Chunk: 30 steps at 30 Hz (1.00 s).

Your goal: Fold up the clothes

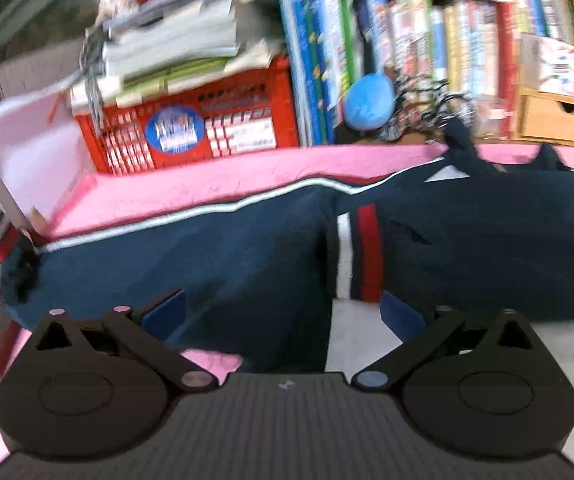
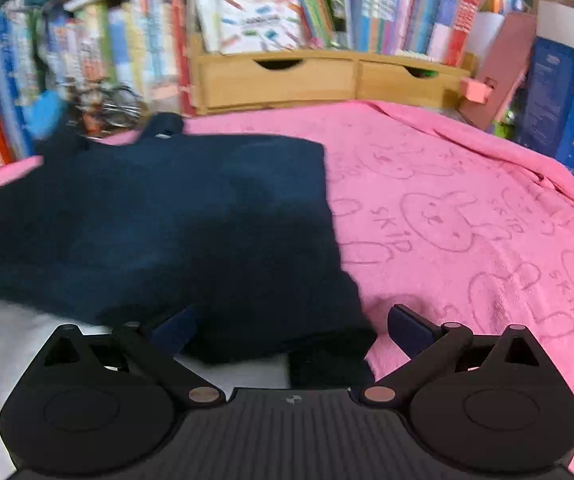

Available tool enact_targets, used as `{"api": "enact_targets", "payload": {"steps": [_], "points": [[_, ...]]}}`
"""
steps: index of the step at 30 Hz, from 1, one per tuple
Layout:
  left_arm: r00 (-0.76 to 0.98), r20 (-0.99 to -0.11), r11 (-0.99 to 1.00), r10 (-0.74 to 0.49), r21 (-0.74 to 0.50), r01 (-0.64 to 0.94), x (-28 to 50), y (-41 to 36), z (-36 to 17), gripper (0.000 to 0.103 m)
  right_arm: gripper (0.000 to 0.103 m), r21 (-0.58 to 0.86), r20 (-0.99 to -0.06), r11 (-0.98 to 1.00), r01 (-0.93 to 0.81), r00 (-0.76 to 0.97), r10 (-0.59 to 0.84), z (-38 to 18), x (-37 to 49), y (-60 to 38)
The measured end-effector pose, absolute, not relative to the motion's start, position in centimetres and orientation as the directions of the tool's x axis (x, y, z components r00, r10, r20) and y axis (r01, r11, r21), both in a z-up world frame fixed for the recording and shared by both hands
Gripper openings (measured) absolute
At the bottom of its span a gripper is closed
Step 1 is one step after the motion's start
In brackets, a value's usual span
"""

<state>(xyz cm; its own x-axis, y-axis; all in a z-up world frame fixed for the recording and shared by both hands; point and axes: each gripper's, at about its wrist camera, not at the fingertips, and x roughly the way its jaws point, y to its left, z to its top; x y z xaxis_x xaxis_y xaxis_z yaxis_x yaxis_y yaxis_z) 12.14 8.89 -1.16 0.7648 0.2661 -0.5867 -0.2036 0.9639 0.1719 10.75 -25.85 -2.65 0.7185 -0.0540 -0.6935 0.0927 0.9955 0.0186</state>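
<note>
Both views blurred. Left gripper and right gripper jaws apart over navy garment; its lower edge hidden behind grippers.

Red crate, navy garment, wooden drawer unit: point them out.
red crate [image 1: 191, 120], left wrist view, front wall.
navy garment [image 2: 175, 220], right wrist view, flat middle.
wooden drawer unit [image 2: 279, 80], right wrist view, left drawer front.

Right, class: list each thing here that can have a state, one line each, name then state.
Left gripper: jaws open, holding nothing, above the garment.
Right gripper: jaws open, holding nothing, at the garment's near edge.
Garment: lying on the pink towel, partly folded.
Towel: spread flat.
Drawers: both shut.
Crate: stacked high with papers.
</note>
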Motion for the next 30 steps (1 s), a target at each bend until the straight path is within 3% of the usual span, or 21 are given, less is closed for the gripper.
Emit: {"api": "enact_targets", "payload": {"steps": [5, 11, 30], "points": [[0.785, -0.593, 0.982, 0.18, 0.156, -0.107, 7.3, 7.4, 0.6, 0.103, 0.103, -0.062, -0.672, 0.997, -0.033, 0.74, -0.017, -0.2, 6.5, -23.3], [0.779, -0.603, 0.974, 0.171, 0.225, -0.04, 3.2, 5.3, 0.5, 0.103, 0.103, -0.127, -0.69, 0.978, -0.165, 0.724, 0.033, 0.6, 1.8, -20.6], [0.762, -0.643, 0.98, 0.078, 0.188, 0.059, -7.7, 3.2, 0.0, 0.103, 0.103, -0.174, -0.731, 0.949, -0.263, 0.68, 0.055, 0.3, -10.0, -18.3]]}}
